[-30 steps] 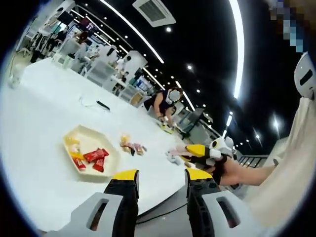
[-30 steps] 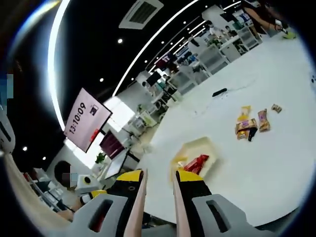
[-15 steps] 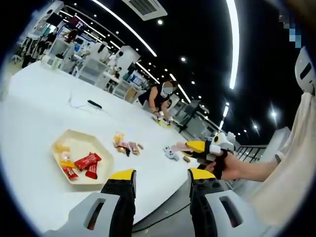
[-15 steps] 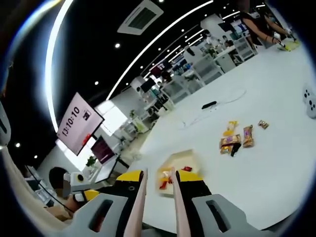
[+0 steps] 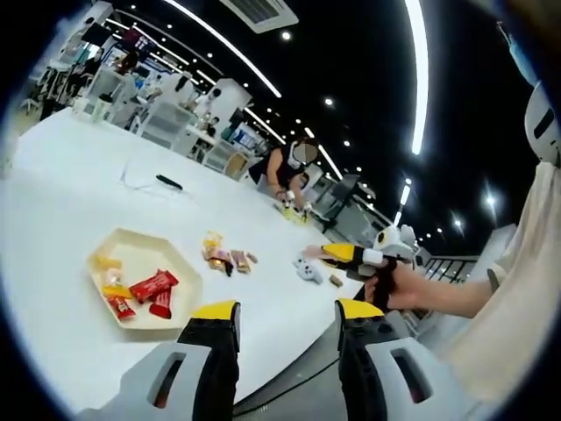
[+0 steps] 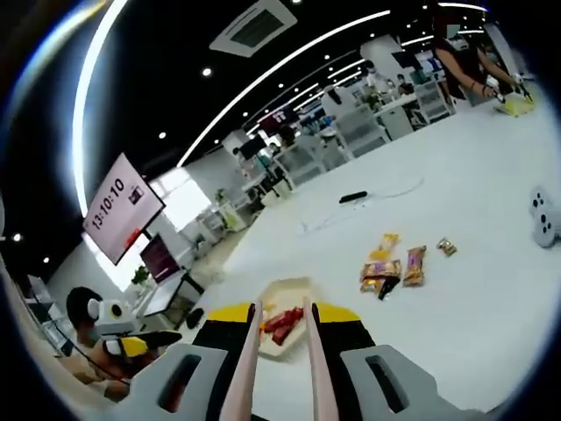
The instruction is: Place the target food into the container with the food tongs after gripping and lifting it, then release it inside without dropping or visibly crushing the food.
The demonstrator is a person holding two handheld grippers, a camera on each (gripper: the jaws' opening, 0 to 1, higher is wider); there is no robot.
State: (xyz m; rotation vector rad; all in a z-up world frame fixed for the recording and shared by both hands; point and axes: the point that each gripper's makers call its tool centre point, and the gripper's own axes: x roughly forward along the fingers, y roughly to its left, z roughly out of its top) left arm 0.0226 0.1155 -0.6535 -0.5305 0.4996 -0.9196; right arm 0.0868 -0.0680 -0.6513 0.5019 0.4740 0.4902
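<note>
A cream hexagonal tray (image 5: 133, 253) on the white table holds red packets (image 5: 151, 286) and yellow pieces. Beyond it lie loose snack packets (image 5: 223, 257). My left gripper (image 5: 287, 311) is open and empty, off the table's near edge. My right gripper (image 5: 351, 254) comes in from the right in a person's hand, pointing at the table. In the right gripper view, my right gripper (image 6: 282, 311) is shut on the food tongs (image 6: 314, 351), whose two arms stand apart. The tray (image 6: 285, 283) shows between them, with the snack packets (image 6: 386, 263) further out.
A white controller-like object (image 5: 307, 270) and a small brown piece (image 5: 336, 281) lie near the table's right edge. A black device with a cable (image 6: 353, 196) lies far back. A person works at the table's far end (image 5: 294, 175). Desks stand behind.
The right gripper view has swung down toward the table, so the tray now sits between the tong arms. In the left gripper view the right gripper has reached a little further over the table.
</note>
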